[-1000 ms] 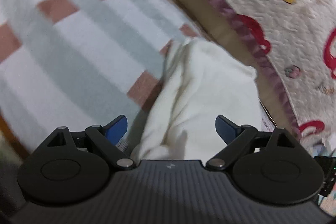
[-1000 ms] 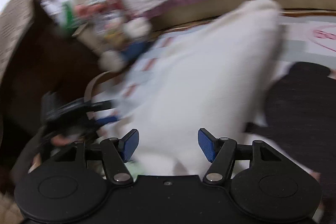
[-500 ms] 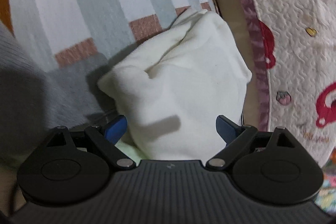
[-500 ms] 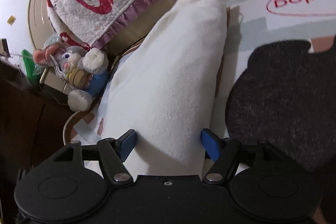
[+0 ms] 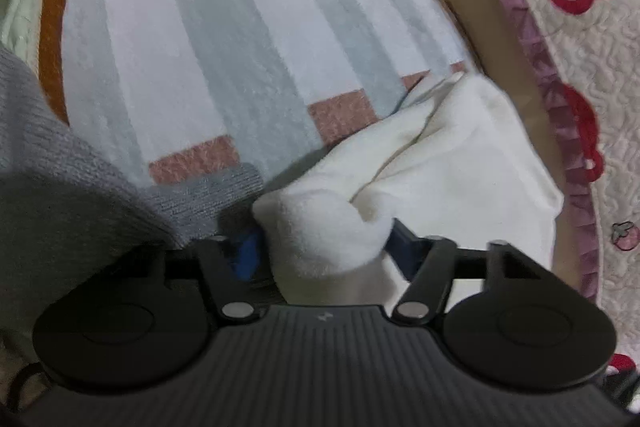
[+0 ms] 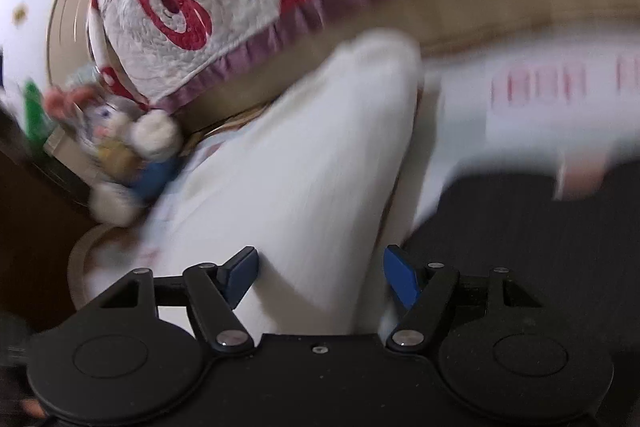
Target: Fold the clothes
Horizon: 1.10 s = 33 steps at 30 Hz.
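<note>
1. Two hand-held grippers work on one white garment [image 5: 460, 163], which lies on a striped blanket [image 5: 224, 39] beside the edge of a quilted bear-print cover [image 5: 580, 27].
2. Left gripper [image 5: 322, 247]: its blue fingers [image 5: 246, 251] are drawn in against a bunched corner of the white garment, pinching it; a grip at a corner gives control of an edge for a fold.
3. Right gripper [image 6: 320, 273]: its blue fingers [image 6: 240, 273] stand on either side of a long band of the white garment [image 6: 304, 163]. The view is blurred by motion, so whether they press the cloth or merely flank it cannot be told.
4. Holding at two ends would let the cloth be stretched or carried as one piece, judging by where the grippers sit.
5. Grey knit garment [image 5: 60, 195] lies at the left gripper's side and a dark garment [image 6: 520, 227] near the right one, both apart from the fold in hand.
6. Plush toy [image 6: 120, 155] sits at the blanket's far edge, clear of the work.
</note>
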Motion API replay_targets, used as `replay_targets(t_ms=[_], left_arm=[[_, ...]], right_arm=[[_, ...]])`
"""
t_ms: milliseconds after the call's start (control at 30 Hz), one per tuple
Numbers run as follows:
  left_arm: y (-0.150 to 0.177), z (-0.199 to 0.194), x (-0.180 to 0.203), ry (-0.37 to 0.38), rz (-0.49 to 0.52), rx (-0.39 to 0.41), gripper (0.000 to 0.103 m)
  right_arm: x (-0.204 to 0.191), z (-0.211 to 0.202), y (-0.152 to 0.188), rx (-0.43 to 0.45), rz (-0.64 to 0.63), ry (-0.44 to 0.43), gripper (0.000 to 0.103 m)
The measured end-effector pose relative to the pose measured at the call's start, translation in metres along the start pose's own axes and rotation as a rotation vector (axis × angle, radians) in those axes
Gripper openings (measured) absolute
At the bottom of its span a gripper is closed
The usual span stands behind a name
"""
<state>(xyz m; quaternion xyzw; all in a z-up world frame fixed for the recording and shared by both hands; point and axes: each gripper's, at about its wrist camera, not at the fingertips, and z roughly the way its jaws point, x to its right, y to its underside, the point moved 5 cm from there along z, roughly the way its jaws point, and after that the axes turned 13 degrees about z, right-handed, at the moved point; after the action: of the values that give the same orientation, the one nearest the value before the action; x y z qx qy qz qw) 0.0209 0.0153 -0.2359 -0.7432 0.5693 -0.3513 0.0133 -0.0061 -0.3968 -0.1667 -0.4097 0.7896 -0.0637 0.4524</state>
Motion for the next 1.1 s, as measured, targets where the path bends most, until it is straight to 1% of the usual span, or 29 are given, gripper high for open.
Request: replay_targets(t_ms=[133,167,200,233,267,300,367,400,433,467,500,533,567,600,633,700,733,833,867,900,933,1000,1033,1067,1100], left_arm=[[-0.005,-0.002,-0.001,0.017,0.032,0.021,0.053],[-0.006,-0.001,0.001,0.020,0.043,0.024,0.052],[-0.006,0.002,0.003,0.020,0.052,0.026,0.053],[-0.006,0.004,0.005,0.017,0.059,0.028,0.054],[-0.007,0.006,0.006,0.015,0.062,0.029,0.056],[-0.007,0.009,0.008,0.012,0.062,0.029,0.061],[-0.008,0.017,0.010,-0.001,0.069,0.027,0.067],[-0.008,0.019,0.012,-0.010,0.081,0.033,0.068],[-0.008,0.021,0.014,-0.019,0.104,0.040,0.067],[-0.008,0.023,0.017,-0.028,0.130,0.048,0.064],[-0.007,0.022,0.021,-0.032,0.162,0.063,0.048],[-0.008,0.019,0.027,-0.036,0.210,0.086,0.043],[-0.009,0.014,0.035,-0.041,0.267,0.111,0.035],[-0.009,0.010,0.044,-0.045,0.325,0.140,0.034],[-0.010,0.006,0.054,-0.048,0.374,0.165,0.033],[-0.012,0.002,0.072,-0.049,0.450,0.202,0.033],[-0.014,0.001,0.083,-0.041,0.486,0.215,0.033],[-0.027,0.003,0.115,0.026,0.586,0.227,0.033],[-0.034,0.007,0.120,0.056,0.611,0.215,0.033],[-0.043,0.016,0.119,0.095,0.619,0.182,0.034],[-0.051,0.030,0.113,0.161,0.596,0.126,0.035],[-0.057,0.062,0.096,0.295,0.480,-0.007,0.038],[-0.060,0.074,0.085,0.335,0.419,-0.056,0.039],[-0.065,0.078,0.076,0.347,0.380,-0.076,0.041],[-0.068,0.078,0.069,0.351,0.360,-0.081,0.046]], right_arm=[[0.000,0.023,-0.022,-0.064,0.029,-0.005,0.075],[0.004,0.028,-0.023,-0.089,0.058,-0.015,0.076],[0.008,0.033,-0.024,-0.112,0.087,-0.025,0.080],[0.012,0.036,-0.025,-0.127,0.118,-0.031,0.084],[0.015,0.039,-0.025,-0.142,0.146,-0.047,0.085],[0.017,0.042,-0.025,-0.154,0.166,-0.059,0.085],[0.012,0.047,-0.024,-0.146,0.123,-0.051,0.089],[0.008,0.050,-0.024,-0.138,0.105,-0.054,0.091],[0.004,0.052,-0.025,-0.130,0.086,-0.057,0.092],[0.001,0.055,-0.025,-0.123,0.067,-0.060,0.092],[-0.003,0.058,-0.025,-0.115,0.049,-0.064,0.084],[-0.007,0.060,-0.026,-0.107,0.030,-0.067,0.068],[-0.011,0.063,-0.026,-0.099,0.011,-0.070,0.060],[-0.016,0.063,-0.027,-0.088,-0.012,-0.075,0.048],[-0.023,0.054,-0.028,-0.059,-0.054,-0.088,0.044],[-0.039,0.037,-0.031,0.000,-0.133,-0.110,0.041],[-0.043,0.028,-0.034,0.038,-0.149,-0.103,0.041],[-0.054,0.003,-0.045,0.149,-0.191,-0.078,0.041],[-0.050,-0.003,-0.051,0.174,-0.187,-0.057,0.041],[-0.042,-0.003,-0.056,0.173,-0.178,-0.023,0.041],[-0.033,-0.004,-0.062,0.171,-0.169,0.011,0.042],[-0.016,-0.003,-0.072,0.164,-0.149,0.080,0.045],[-0.003,0.003,-0.073,0.139,-0.129,0.124,0.051],[0.010,0.008,-0.073,0.118,-0.107,0.163,0.052],[0.021,0.010,-0.071,0.113,-0.080,0.176,0.056]])
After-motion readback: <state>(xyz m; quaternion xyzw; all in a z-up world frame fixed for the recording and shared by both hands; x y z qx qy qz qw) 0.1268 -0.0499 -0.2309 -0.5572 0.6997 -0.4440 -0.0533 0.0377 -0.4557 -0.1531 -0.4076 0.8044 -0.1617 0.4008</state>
